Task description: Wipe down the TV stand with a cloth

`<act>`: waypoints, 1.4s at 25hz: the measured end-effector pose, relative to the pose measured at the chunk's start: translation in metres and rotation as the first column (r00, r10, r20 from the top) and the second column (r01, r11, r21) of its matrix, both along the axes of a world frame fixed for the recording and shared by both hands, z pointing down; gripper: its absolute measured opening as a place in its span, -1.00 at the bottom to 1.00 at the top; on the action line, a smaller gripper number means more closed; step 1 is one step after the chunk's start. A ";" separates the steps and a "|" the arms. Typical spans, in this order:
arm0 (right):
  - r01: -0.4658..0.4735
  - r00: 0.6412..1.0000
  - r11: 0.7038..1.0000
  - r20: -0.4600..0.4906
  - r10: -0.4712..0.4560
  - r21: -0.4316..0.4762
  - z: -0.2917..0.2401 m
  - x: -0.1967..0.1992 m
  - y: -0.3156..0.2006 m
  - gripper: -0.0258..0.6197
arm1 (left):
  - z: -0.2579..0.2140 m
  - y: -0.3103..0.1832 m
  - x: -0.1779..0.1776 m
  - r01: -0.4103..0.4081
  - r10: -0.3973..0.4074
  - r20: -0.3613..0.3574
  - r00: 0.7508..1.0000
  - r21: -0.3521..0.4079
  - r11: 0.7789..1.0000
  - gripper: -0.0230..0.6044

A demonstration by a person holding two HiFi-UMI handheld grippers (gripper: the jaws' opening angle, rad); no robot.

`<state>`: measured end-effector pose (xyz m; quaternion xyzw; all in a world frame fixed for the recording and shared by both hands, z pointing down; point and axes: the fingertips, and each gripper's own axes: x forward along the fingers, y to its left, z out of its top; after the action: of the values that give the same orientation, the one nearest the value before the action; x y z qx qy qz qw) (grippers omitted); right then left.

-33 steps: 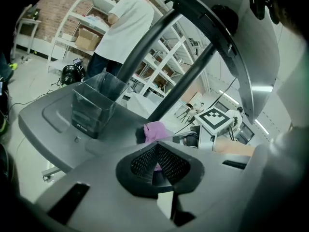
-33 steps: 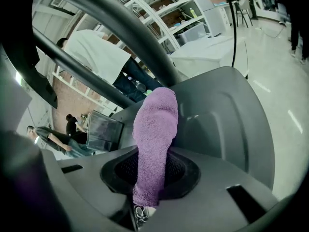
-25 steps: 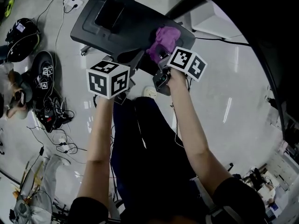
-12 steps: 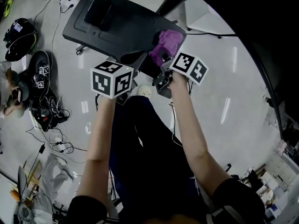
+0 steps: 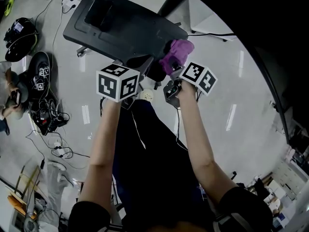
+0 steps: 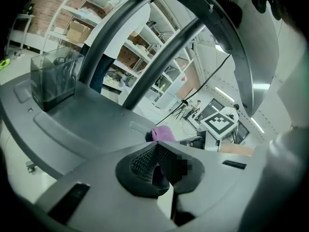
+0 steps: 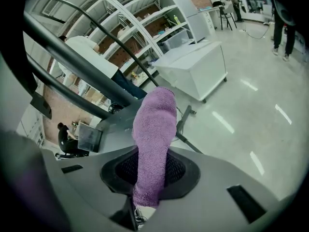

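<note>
Your right gripper point(image 7: 150, 174) is clamped on the purple cloth point(image 7: 154, 124) at the right edge of the TV stand point(image 5: 120, 28), perhaps just off it. Drift right and you'll wipe air. Your left gripper point(image 6: 161, 167) is closed, empty.

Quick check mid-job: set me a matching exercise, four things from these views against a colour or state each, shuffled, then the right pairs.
1. cloth
2. stand
3. left gripper
4. right gripper

a. shut, nothing held
b. purple
c. shut on the cloth
d. dark grey, on the floor

Pairs: 1-b; 2-d; 3-a; 4-c
</note>
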<state>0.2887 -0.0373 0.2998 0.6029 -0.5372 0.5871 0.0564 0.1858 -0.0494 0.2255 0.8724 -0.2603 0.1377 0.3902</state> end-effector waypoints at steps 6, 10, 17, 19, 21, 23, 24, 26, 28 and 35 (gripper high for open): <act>0.005 1.000 1.000 -0.010 -0.005 -0.003 -0.003 0.002 0.003 -0.64 | 0.003 0.002 0.002 0.000 0.000 -0.002 1.000 -0.011 1.000 -0.91; 0.040 0.999 0.999 -0.006 -0.040 0.034 -0.020 -0.011 -0.002 -0.64 | 0.000 -0.001 -0.006 0.023 -0.023 -0.009 1.000 -0.012 1.000 -0.91; 0.211 0.978 0.974 -0.009 -0.211 0.081 -0.039 -0.090 -0.016 -0.64 | 0.003 -0.012 -0.062 0.087 -0.087 0.007 0.996 -0.030 0.996 -0.91; 0.258 0.966 0.962 0.005 -0.260 0.083 -0.038 -0.118 -0.020 -0.64 | 0.007 -0.016 -0.086 0.123 -0.122 0.013 0.992 -0.037 0.992 -0.91; 0.293 0.955 0.953 0.030 -0.296 0.082 -0.037 -0.146 -0.023 -0.64 | 0.010 -0.018 -0.112 0.159 -0.158 0.019 0.987 -0.047 0.986 -0.91; 0.314 0.946 0.945 0.053 -0.319 0.087 -0.037 -0.173 -0.025 -0.64 | 0.012 -0.019 -0.139 0.192 -0.191 0.025 0.981 -0.053 0.980 -0.91; 0.329 0.941 0.940 0.060 -0.334 0.091 -0.038 -0.186 -0.026 -0.64 | 0.013 -0.021 -0.152 0.209 -0.208 0.027 0.978 -0.055 0.976 -0.91; 0.370 0.924 0.925 0.065 -0.376 0.092 -0.039 -0.213 -0.028 -0.64 | 0.014 -0.025 -0.180 0.249 -0.248 0.029 0.968 -0.059 0.967 -0.91; 0.412 0.906 0.907 0.067 -0.418 0.087 -0.039 -0.241 -0.030 -0.64 | 0.017 -0.030 -0.207 0.291 -0.290 0.028 0.957 -0.063 0.955 -0.91; 0.475 0.871 0.873 0.084 -0.485 0.115 -0.038 -0.328 -0.049 -0.64 | 0.028 -0.048 -0.288 0.373 -0.371 0.042 0.928 -0.071 0.925 -0.91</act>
<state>-0.0397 -0.0867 0.2619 0.4192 -0.6984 0.5622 0.1431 -0.1018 -0.0978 0.2538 0.7893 -0.4208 0.0833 0.4393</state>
